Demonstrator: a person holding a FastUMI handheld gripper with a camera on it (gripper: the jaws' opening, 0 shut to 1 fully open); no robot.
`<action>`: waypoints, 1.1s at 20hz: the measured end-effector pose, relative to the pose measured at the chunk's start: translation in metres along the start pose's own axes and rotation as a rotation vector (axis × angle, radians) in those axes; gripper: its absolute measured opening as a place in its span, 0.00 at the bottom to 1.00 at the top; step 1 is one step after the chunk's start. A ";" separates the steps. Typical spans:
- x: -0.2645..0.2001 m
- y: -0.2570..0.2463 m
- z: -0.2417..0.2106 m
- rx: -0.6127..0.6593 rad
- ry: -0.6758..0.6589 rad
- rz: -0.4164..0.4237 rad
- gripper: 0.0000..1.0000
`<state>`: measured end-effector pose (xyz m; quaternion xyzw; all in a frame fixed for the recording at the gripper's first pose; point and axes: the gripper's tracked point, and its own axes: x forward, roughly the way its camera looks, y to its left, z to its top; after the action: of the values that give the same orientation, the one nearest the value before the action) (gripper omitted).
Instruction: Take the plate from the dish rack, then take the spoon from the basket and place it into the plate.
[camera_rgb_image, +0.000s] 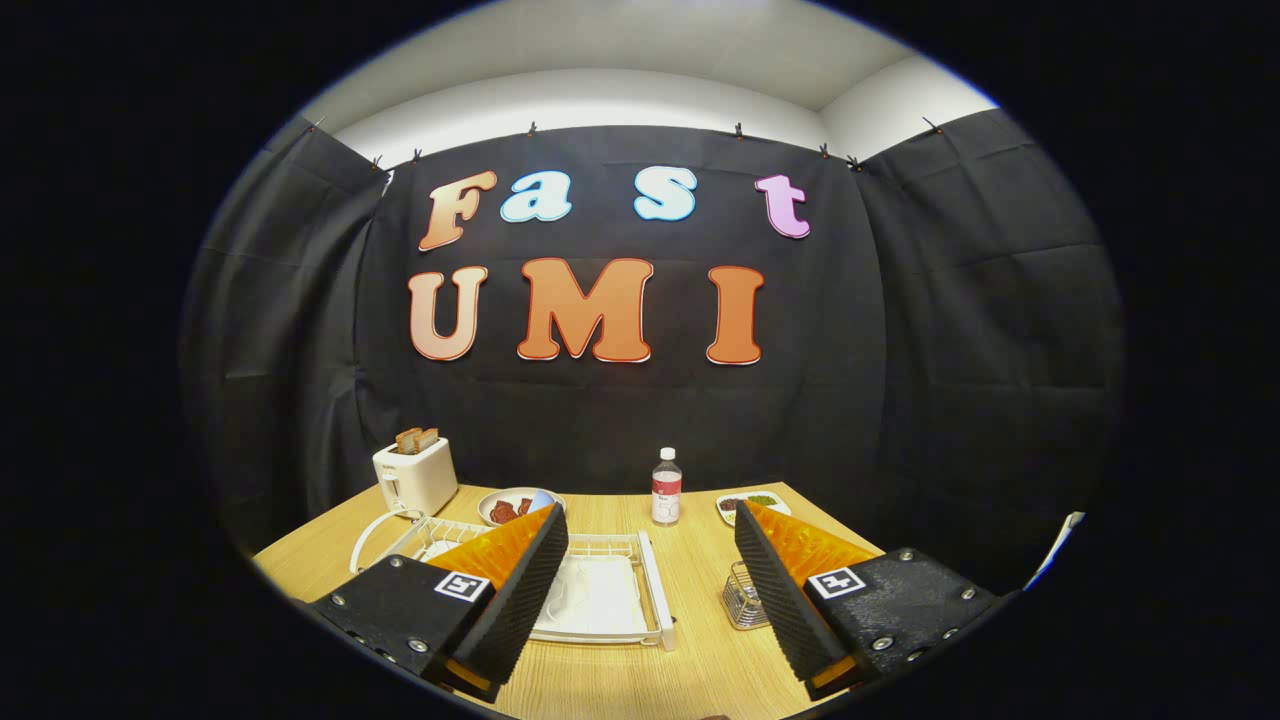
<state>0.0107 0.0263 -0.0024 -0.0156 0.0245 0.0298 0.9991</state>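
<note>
Gripper (650, 570), lower centre of frame: fingers (525, 590) spread wide, holding and touching nothing, above the counter (690, 560), dish rack (600, 595) showing between them.

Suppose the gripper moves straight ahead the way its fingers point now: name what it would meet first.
The gripper is open and holds nothing. Straight ahead lies bare table, then probably the water bottle at the far edge. The dish rack lies just off that line, beside one finger. Depth is hard to judge.
</note>
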 end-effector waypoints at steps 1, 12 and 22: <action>0.001 0.001 -0.001 0.003 0.004 0.003 1.00; 0.032 0.037 -0.010 0.005 0.079 0.066 1.00; 0.091 0.096 -0.041 -0.021 0.237 0.127 1.00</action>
<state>0.0938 0.1257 -0.0512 -0.0281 0.1432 0.0915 0.9851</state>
